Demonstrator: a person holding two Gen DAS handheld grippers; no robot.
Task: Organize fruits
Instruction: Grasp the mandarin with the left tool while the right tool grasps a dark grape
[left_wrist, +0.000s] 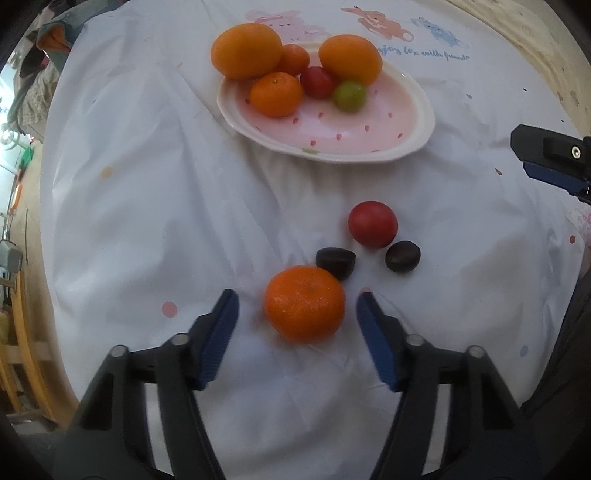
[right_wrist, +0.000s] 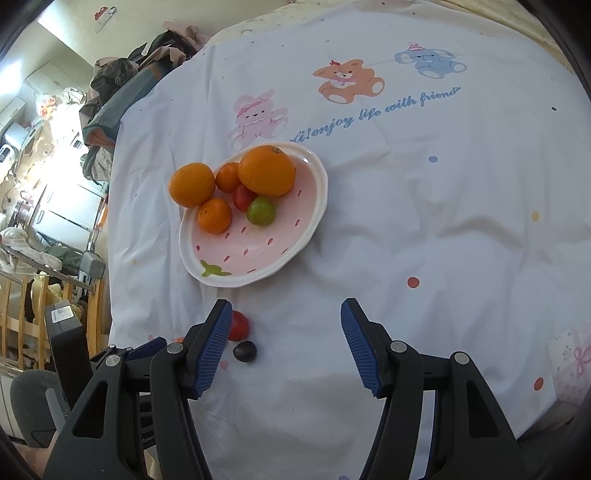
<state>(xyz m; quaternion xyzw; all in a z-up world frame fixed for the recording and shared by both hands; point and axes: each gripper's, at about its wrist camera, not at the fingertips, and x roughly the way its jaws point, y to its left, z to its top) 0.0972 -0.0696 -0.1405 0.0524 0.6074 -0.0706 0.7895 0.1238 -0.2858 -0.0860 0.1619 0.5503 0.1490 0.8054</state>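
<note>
mandarin (left_wrist: 304, 303) sits between the left tool (left_wrist: 297, 306)'s parted, untouching pads, ready for lifting to the plate (left_wrist: 369, 147); right tool (right_wrist: 286, 314) hangs open, empty.

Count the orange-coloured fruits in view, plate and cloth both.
5. Four on the pink plate: two large oranges, two small mandarins. One mandarin on the cloth, between the left gripper fingers. More may be hidden.

Loose mandarin (left_wrist: 304, 303) on white cloth, red plum (left_wrist: 373, 223) and two dark fruits (left_wrist: 336, 261) beyond, six fruits heaped on pink plate (left_wrist: 354, 136)
</note>
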